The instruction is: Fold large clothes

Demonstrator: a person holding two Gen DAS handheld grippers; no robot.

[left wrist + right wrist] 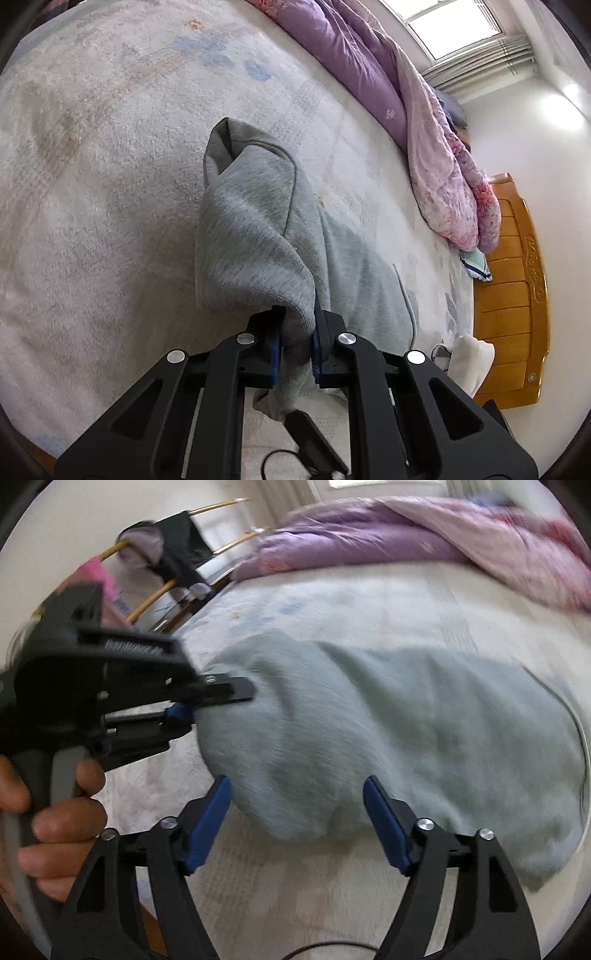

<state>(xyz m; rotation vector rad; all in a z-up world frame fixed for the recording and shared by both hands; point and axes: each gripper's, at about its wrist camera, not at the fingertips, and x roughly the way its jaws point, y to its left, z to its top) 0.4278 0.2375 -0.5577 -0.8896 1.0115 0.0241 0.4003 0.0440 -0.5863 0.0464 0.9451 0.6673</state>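
Grey fleece, a large sweatshirt-like garment, lies on the pale plush cover of the bed, and the fold looks only partly made. In the left wrist view the left tongs are pinched tight on a bunched edge of the garment, lifting it so the cloth peaks toward 12 o'clock and drapes back down toward 4 o'clock, where the rest lies flat on the bed. In the right wrist view, which is blurred, the right tongs stand wide apart and hold nothing; a rounded lobe of the garment sits just ahead of them, between the blue pads. The left tongs show at 9 o'clock there, gripping the cloth's edge.

I judge the work to be at an early or middle stage: one edge is raised, no neat rectangle is visible yet, and laying over, squaring and smoothing are left. A purple quilt is heaped along the bed's far side.
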